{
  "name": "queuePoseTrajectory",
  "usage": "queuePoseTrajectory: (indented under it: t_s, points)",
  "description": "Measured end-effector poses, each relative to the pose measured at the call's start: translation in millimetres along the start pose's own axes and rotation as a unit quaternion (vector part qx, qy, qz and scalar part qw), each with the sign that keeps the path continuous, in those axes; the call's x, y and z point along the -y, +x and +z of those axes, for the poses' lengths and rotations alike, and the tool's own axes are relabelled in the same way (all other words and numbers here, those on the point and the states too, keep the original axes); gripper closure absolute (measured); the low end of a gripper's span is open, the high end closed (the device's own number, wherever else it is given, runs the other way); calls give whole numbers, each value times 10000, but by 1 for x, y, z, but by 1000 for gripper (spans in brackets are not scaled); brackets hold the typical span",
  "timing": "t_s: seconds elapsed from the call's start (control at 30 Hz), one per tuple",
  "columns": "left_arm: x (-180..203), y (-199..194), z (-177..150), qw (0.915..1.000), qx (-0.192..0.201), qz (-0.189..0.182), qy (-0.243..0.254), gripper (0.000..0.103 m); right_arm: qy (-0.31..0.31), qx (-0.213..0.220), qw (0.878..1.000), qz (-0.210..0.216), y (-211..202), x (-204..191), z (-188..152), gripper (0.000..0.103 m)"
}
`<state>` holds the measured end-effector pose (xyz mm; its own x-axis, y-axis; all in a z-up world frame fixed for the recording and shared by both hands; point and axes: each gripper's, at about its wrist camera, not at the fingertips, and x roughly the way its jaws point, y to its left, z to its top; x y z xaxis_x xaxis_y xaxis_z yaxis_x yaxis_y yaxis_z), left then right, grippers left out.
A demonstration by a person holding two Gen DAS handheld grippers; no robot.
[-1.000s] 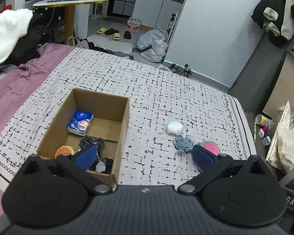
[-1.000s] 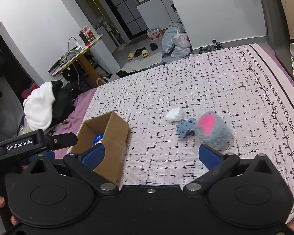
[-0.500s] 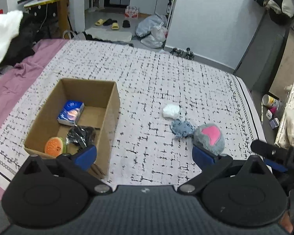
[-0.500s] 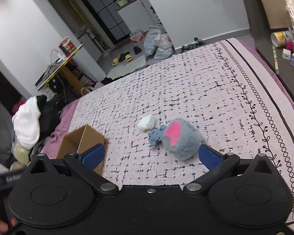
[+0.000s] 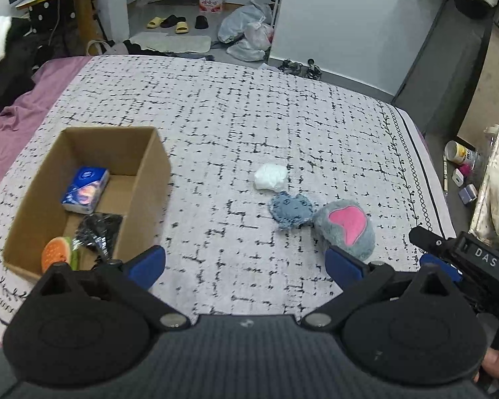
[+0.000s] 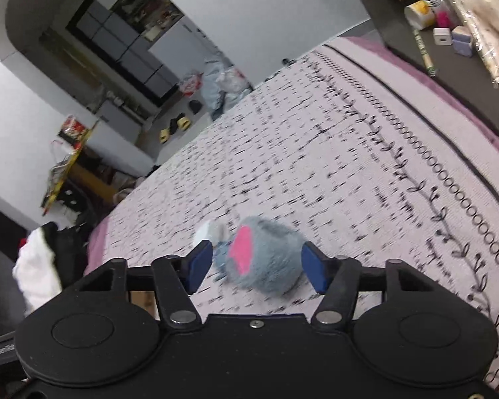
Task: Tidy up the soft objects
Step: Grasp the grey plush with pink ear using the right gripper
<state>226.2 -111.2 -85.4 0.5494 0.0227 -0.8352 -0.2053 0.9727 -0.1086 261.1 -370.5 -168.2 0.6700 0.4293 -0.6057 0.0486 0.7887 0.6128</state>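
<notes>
A grey plush with a pink patch [image 5: 346,227] lies on the patterned bed cover, beside a small blue plush [image 5: 291,209] and a white soft lump [image 5: 270,176]. A cardboard box [image 5: 149,179] at the left holds a blue tissue pack [image 5: 85,189], a black bundle [image 5: 98,231] and an orange toy [image 5: 57,253]. My left gripper [image 5: 244,267] is open and empty above the cover. My right gripper [image 6: 256,267] is open, its pads on either side of the grey plush [image 6: 262,259], not closed on it. Its body shows in the left wrist view [image 5: 465,262].
The bed's right edge [image 5: 429,166] drops to a floor with small containers [image 5: 462,154]. A purple sheet [image 5: 23,106] and a pile of clothes [image 6: 36,266] lie at the left. Slippers and bags sit on the floor beyond the bed.
My right gripper has come down and forward to straddle the grey plush. My left gripper has shifted right, away from the box.
</notes>
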Motion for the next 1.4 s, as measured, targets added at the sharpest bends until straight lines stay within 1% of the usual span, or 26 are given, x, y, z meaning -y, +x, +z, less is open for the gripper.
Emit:
queuePoseTrajectory:
  t_s: [0.17, 0.33, 0.5, 0.57, 0.77, 0.83, 0.93, 1.0, 1.1, 1.2, 1.3, 1.4]
  points:
    - [11, 17, 6, 10000, -42, -10, 13, 3, 240, -76, 9995, -212, 20, 18, 6, 46]
    - [22, 33, 13, 9999, -92, -26, 43, 3, 452, -328, 9978, -352, 41, 31, 5, 47]
    - [35, 46, 20, 9997, -187, -119, 44, 8, 496, -596, 9965, -322, 58, 32, 3, 47]
    - [40, 50, 23, 9997, -176, -175, 52, 9, 507, -701, 9960, -221, 61, 31, 0, 46]
    - [52, 63, 28, 9991, -253, -326, 38, 17, 475, -911, 9947, -23, 67, 27, -4, 46]
    - [53, 68, 28, 9990, -290, -351, 2, 20, 533, -903, 9945, 33, 66, 27, -3, 46]
    - [56, 72, 30, 9987, -304, -400, -20, 27, 704, -645, 9954, 101, 60, 32, 2, 46]
    - [57, 75, 30, 9985, -338, -431, -34, 29, 784, -563, 9953, -72, 62, 38, 4, 48]
    - [61, 79, 31, 9983, -377, -451, -15, 29, 942, -513, 9939, -255, 65, 47, 5, 56]
    - [66, 82, 31, 9979, -408, -498, 24, 31, 931, -427, 9941, -352, 66, 49, 6, 56]
    - [69, 86, 32, 9974, -435, -565, 32, 34, 885, -550, 9939, -373, 72, 48, 4, 56]
    - [72, 90, 33, 9970, -445, -632, 5, 35, 742, -695, 9945, -253, 75, 41, 1, 56]
